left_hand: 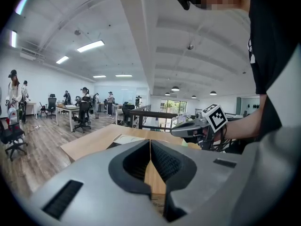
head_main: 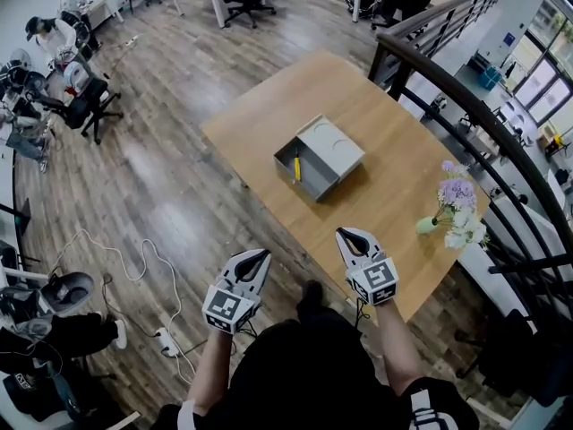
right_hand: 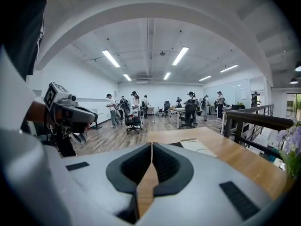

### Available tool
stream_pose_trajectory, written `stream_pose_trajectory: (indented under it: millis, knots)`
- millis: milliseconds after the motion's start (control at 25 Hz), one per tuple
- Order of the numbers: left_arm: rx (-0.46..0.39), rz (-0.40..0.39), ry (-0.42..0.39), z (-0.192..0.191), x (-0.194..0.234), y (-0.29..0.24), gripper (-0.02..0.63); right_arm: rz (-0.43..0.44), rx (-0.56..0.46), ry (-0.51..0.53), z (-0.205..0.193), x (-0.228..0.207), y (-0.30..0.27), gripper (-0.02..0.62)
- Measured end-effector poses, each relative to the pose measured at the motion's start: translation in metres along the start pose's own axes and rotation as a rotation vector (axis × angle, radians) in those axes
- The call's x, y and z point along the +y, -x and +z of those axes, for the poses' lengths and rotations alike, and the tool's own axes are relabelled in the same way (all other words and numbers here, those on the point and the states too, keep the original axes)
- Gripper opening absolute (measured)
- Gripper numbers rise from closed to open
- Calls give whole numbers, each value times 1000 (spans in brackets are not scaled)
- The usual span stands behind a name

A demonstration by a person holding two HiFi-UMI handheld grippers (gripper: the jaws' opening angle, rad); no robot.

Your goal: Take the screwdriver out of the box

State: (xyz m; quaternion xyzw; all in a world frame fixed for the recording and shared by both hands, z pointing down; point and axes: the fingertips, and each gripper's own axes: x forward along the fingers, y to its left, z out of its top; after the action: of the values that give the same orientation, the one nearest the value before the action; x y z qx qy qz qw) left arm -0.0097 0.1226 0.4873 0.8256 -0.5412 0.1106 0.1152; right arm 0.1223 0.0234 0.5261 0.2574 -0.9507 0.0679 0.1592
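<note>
Wooden table ahead: box mid-table, yellow screwdriver inside its left half, lying near-to-far. Left gripper and right gripper hang well short, jaws pressed together, empty (right looks marginally nearer).

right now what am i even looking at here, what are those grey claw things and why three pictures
There is no robot: a person holds a two-jaw gripper in each hand. The head view looks down from a camera on the person's head and shows the left gripper and right gripper near a wooden table. The other two pictures come from cameras riding on each gripper, looking along its jaws. On the table sit an open grey box with a yellow-handled screwdriver inside, its lid alongside, and a vase of flowers. Both grippers are shut and empty.
</note>
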Motion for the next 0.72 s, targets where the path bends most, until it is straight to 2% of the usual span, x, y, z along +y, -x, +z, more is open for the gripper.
stream_pose_trajectory:
  millis: [440, 720]
  knots:
    - [1, 56, -7, 8, 11, -24, 25, 54, -20, 13, 7, -26, -26, 26]
    - [-1, 56, -7, 15, 16, -41, 25, 55, -15, 7, 5, -42, -30, 26]
